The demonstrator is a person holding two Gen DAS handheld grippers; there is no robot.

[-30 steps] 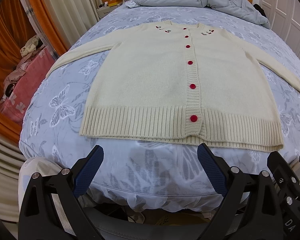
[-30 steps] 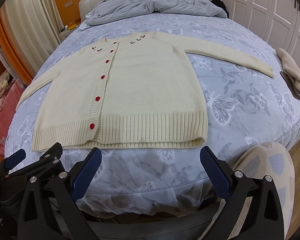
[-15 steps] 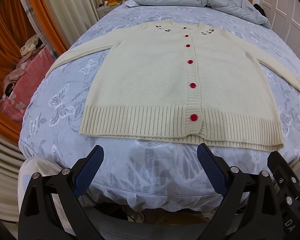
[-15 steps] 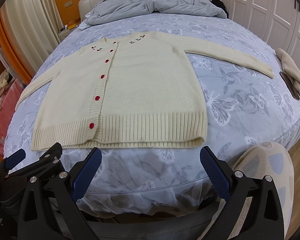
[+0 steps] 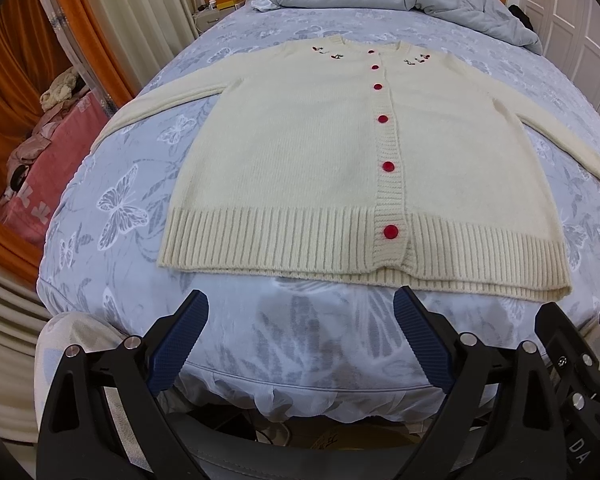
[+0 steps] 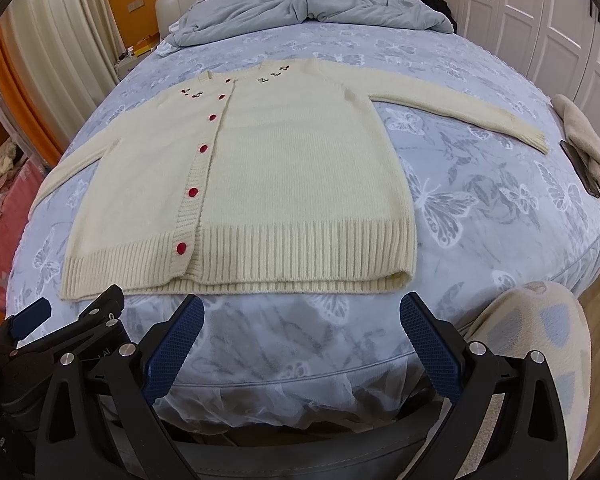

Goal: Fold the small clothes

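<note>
A cream knit cardigan (image 5: pixel 300 152) (image 6: pixel 284 184) with red buttons lies flat and buttoned on the bed, front up, both sleeves spread out to the sides. Its ribbed hem (image 5: pixel 284 240) faces me near the foot of the bed. My left gripper (image 5: pixel 302 312) hovers open just short of the hem, blue pads wide apart and holding nothing. Off the hem's right part, my right gripper (image 6: pixel 302 314) is likewise open and empty. The left gripper's body (image 6: pixel 60 328) shows at the lower left of the right wrist view.
The bed has a blue butterfly sheet (image 5: pixel 116 208). A crumpled grey duvet (image 6: pixel 308 12) lies by the headboard. A beige cloth and a dark flat object (image 6: pixel 580 164) sit at the bed's right edge. Pink bedding (image 5: pixel 40 168) lies left of the bed. White wardrobe doors (image 6: pixel 540 32) stand at right.
</note>
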